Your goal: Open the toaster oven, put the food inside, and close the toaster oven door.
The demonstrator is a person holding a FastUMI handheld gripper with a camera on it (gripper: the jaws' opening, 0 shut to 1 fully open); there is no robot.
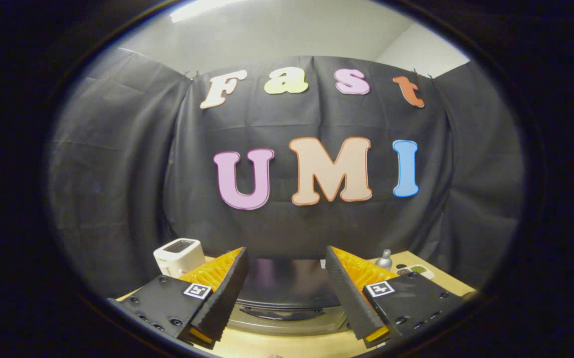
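The toaster oven sits on the wooden table just ahead of and below my fingers, its dark glossy top and the curved door handle showing between them. My gripper hangs above it, open, with a wide gap and nothing between the fingers. The oven door looks closed. I cannot pick out the food from here.
A white pop-up toaster stands on the table to the left of the oven, beyond my left finger. To the right, beyond the right finger, are a small silver bottle-shaped thing and a flat item with dark and green spots.
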